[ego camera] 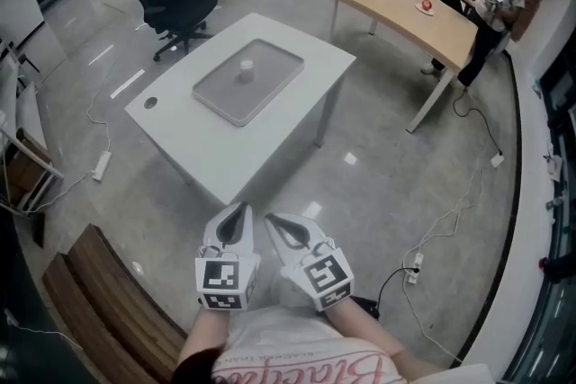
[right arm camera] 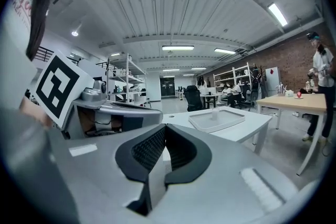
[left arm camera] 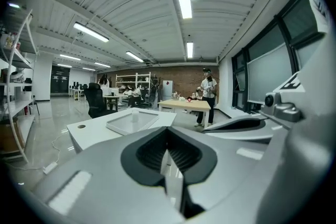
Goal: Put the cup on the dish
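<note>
Well, the left tongs (ego camera: 238, 218) and right tongs (ego camera: 281, 227) are shut, empty. The cup (ego camera: 246, 67) stands in the tray (ego camera: 270, 67) mid-table (ego camera: 180, 126), far ahead, nearer the left.

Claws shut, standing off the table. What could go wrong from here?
1. A floor cable lies close to the person: trip risk walking to the white table.
2. The cup is small, alone in the tray; left claw and right claw are shut, so arriving unopened may knock it over.
3. No dish besides the tray shows: target unclear.
</note>
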The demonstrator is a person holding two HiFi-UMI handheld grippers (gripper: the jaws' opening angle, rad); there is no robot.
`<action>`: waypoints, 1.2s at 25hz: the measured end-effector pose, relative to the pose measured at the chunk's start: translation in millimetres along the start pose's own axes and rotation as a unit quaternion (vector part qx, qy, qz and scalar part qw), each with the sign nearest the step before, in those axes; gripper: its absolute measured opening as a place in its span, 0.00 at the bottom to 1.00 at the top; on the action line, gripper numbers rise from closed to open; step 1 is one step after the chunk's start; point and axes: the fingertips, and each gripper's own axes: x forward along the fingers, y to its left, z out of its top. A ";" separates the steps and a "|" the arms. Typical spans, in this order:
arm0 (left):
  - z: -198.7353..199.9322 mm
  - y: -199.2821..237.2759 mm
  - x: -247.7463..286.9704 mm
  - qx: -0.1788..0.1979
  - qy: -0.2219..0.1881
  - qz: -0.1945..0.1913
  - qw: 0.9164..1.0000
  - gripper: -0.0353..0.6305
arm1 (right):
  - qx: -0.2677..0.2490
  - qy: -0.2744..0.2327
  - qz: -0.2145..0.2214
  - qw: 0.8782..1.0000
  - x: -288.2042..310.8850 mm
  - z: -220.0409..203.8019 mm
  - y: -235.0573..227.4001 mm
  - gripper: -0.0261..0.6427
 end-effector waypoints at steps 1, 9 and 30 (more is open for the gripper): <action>3.3 3.8 7.4 0.001 -0.001 0.005 1.000 0.05 | -0.001 -0.002 0.003 1.000 5.1 3.3 -5.6 0.04; 26.4 22.1 65.7 0.004 -0.008 0.031 0.999 0.05 | -0.019 0.006 0.041 0.999 41.7 23.6 -46.1 0.04; 15.9 80.8 190.7 -0.022 0.022 0.043 0.999 0.38 | -0.019 0.043 0.052 0.998 102.2 26.9 -127.9 0.04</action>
